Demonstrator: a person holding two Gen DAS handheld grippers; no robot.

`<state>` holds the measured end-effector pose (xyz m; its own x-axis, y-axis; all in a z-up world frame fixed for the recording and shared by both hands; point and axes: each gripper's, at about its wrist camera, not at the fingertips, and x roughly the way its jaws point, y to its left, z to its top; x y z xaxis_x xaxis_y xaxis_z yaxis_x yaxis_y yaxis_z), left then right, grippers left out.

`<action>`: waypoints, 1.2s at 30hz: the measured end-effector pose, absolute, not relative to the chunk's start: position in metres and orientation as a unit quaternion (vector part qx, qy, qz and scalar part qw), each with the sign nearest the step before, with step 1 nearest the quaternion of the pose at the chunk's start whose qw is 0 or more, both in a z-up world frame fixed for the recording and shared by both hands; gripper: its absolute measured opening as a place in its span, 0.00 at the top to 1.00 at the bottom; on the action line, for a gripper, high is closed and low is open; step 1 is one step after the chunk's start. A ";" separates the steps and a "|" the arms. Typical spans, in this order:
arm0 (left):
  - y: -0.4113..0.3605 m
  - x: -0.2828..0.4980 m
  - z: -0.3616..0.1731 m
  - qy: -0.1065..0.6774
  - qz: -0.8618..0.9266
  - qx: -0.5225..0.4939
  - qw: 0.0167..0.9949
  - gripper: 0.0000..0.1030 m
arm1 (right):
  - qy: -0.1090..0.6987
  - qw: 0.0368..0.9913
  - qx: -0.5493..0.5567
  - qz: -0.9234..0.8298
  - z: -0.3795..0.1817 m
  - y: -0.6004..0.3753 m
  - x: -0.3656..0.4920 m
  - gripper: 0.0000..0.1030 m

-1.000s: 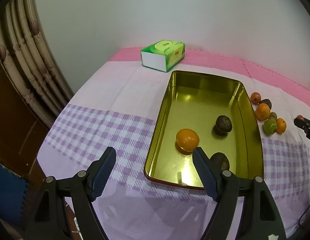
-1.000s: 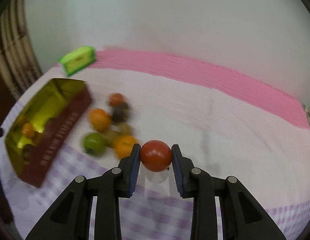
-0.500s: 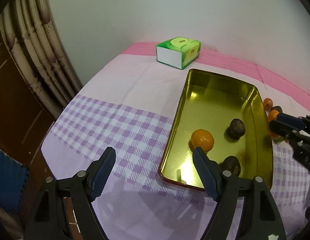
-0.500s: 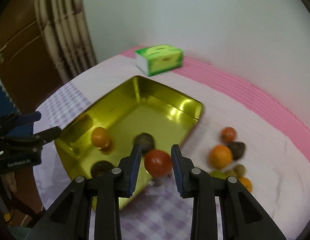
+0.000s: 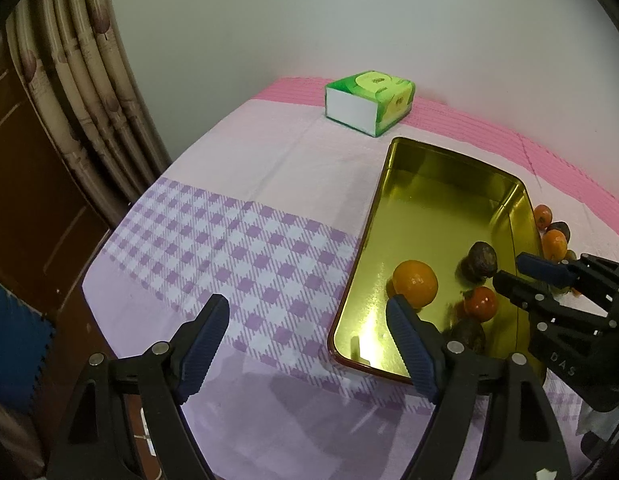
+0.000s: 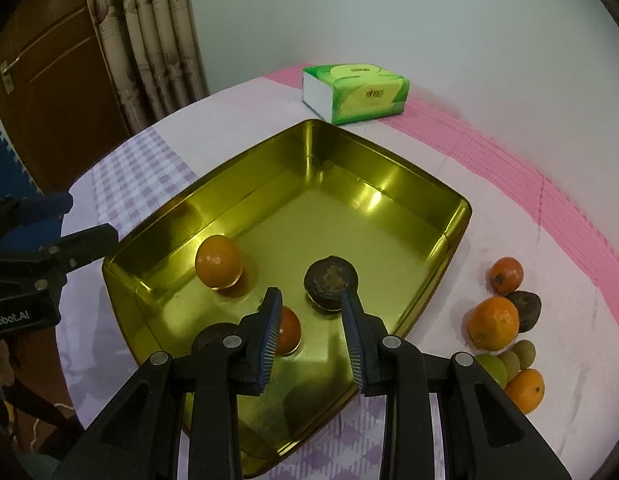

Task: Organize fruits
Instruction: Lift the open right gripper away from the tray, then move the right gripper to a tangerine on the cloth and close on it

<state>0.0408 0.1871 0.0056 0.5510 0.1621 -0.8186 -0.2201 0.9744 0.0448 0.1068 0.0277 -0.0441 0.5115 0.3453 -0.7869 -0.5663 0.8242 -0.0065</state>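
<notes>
Hazard: the red fruit (image 6: 289,334), lying loose in the tray (image 6: 389,172) against the right tool's (image 6: 309,294) left finger, could be knocked or rolled if that tool pulled back carelessly. Left tool (image 5: 306,301), lower left, stood wide open and empty above the bench (image 5: 229,240). The right tool's jaws stood narrowly apart, gripping nothing.

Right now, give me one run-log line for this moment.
right gripper: over tray, nothing held | red fruit: in tray | left gripper: open, empty | loose fruits: beside tray
</notes>
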 end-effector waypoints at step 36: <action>0.172 0.041 -0.002 0.471 0.095 -0.004 0.877 0.24 | 0.439 0.891 -0.033 0.115 -0.054 -0.144 0.112 0.60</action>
<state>0.0411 0.1717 -0.0017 0.5375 0.1619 -0.8276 -0.1700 0.9821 0.0818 0.1115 -0.1437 -0.0539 0.5887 0.1756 -0.7891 -0.2333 0.9715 0.0421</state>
